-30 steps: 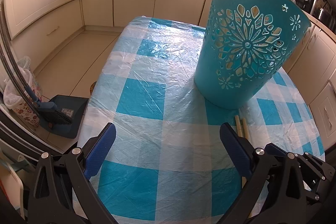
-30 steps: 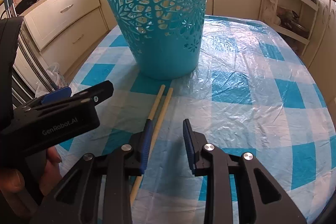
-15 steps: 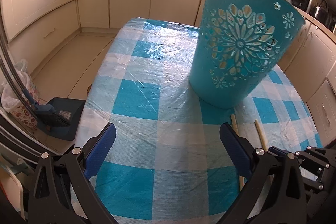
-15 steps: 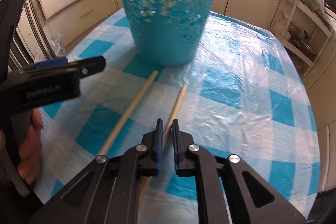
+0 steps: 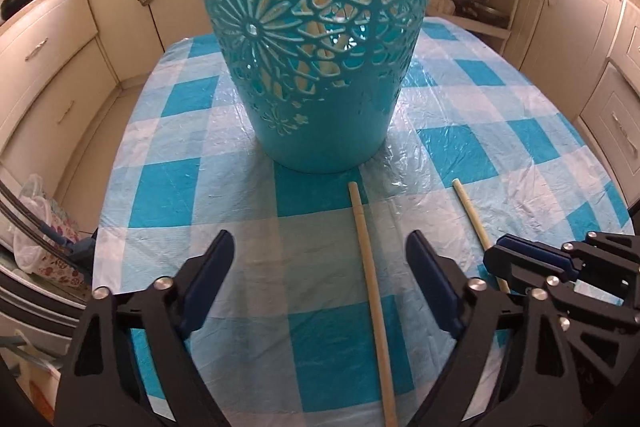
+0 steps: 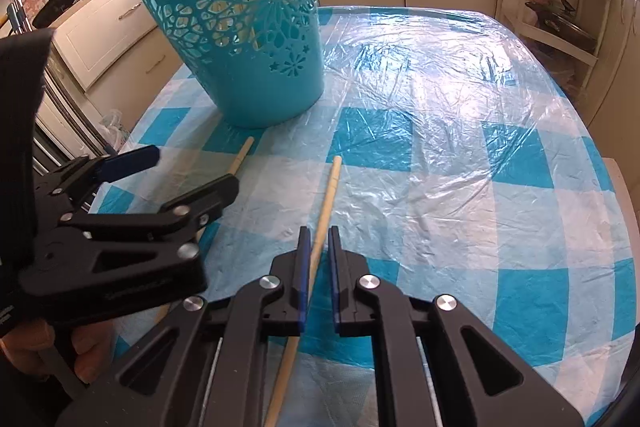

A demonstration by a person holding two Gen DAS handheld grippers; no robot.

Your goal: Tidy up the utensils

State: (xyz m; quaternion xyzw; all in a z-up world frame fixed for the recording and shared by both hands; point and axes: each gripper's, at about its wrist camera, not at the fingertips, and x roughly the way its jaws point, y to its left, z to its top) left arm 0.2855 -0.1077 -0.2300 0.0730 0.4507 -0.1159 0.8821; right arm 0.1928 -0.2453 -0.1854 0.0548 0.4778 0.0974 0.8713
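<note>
Looking along the left gripper, the nearer chopstick is seen lying flat on the checked tablecloth, inside the gap but off toward the right-hand pad; the jaws are closing, with no pad pressing on it yet. Its far tip stops just short of the teal basket, through whose cut-outs pale sticks are glimpsed. A second chopstick is seen to the right, running into the shut right gripper. From the right wrist view, the right gripper is clenched on that second chopstick, held partway along, with a long free end pointing toward the basket. The left gripper is noted over the other chopstick. Risks, as judged: the off-centre stick may be rolled aside by the closing pad on the slick plastic cover; the two grippers sit close and may collide; the held stick's tip may snag a cut-out instead of clearing the rim.
</note>
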